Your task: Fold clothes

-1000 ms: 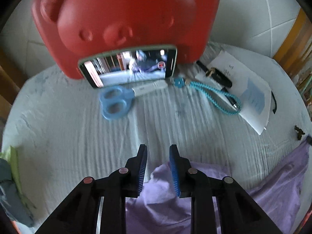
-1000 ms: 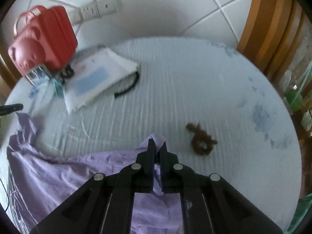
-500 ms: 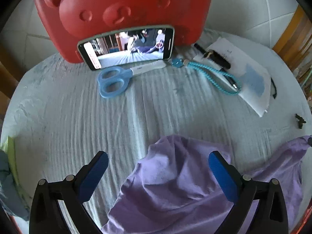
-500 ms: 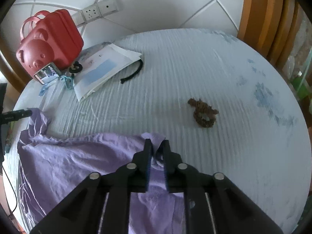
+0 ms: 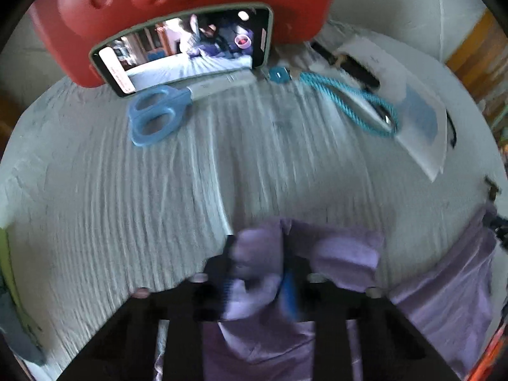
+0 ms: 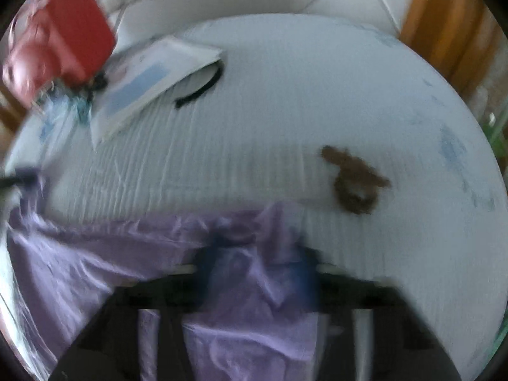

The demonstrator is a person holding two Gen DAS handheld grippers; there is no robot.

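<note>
A lilac garment (image 5: 346, 254) lies crumpled on a ribbed pale cloth (image 5: 158, 190) at the near edge; it also shows in the right wrist view (image 6: 95, 254). My left gripper (image 5: 258, 273) is blurred, its jaws drawn close around a bunched fold of the garment. My right gripper (image 6: 258, 263) is blurred too; its jaws stand apart with a garment corner lying between them.
A red bear-shaped case (image 5: 190, 6) with a phone (image 5: 187, 47) leaning on it stands at the back. Blue scissors (image 5: 158, 114), a teal cord (image 5: 349, 101) and papers (image 5: 406, 108) lie in front. A brown scrunchie (image 6: 355, 181) lies right of the garment.
My left gripper, wide open half a second ago, has closed in on a garment fold. My right gripper, pinched shut on the corner before, now has its jaws apart.
</note>
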